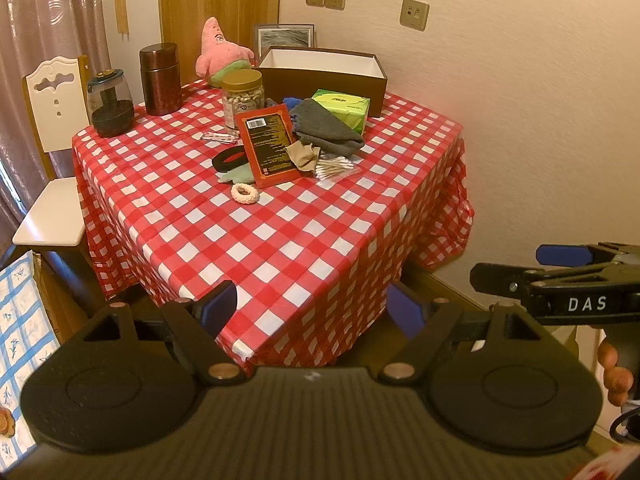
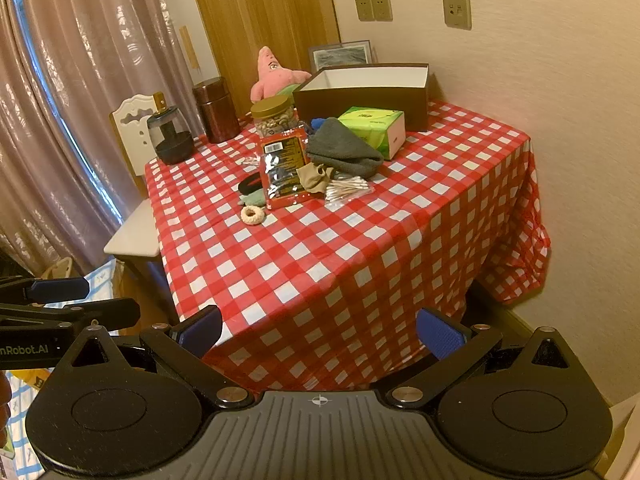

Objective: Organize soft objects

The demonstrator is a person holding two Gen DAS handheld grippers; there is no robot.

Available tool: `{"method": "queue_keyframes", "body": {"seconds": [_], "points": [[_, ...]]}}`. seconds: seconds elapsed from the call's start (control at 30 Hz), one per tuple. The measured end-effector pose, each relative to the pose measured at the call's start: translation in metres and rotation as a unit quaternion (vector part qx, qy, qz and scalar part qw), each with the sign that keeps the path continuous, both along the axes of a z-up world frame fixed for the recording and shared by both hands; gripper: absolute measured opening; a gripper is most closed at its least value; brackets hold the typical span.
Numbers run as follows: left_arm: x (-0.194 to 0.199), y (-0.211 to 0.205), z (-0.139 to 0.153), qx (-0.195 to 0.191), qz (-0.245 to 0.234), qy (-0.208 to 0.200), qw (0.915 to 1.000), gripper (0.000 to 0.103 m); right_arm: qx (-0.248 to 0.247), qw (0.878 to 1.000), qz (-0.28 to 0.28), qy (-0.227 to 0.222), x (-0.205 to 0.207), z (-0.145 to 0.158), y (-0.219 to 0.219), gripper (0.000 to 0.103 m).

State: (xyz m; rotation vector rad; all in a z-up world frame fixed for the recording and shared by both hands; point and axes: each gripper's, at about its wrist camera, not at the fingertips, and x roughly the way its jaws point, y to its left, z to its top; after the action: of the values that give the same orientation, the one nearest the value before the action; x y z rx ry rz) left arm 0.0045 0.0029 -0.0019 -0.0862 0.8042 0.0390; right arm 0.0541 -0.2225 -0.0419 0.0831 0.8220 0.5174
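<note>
Brown box (image 1: 320,76) empty; nothing sorted yet.
We hold both grippers, left gripper (image 1: 316,308) and right gripper (image 2: 320,330), spread apart, short of the worktop (image 1: 280,232); grey cloth (image 1: 326,128) and plush starfish (image 1: 220,52) remain.

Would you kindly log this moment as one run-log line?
left gripper open, empty | right gripper open, empty | both short of table | box empty | gray cloth untouched
</note>
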Motion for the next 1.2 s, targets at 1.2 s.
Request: {"method": "queue_keyframes", "body": {"seconds": [1.2], "points": [[-0.0008, 0.0017, 0.0042, 0.001, 0.003, 0.002, 1.0000, 0.081, 0.002, 1.000, -0.001, -0.001, 0.0012, 0.0000, -0.0053, 0.103]]}}
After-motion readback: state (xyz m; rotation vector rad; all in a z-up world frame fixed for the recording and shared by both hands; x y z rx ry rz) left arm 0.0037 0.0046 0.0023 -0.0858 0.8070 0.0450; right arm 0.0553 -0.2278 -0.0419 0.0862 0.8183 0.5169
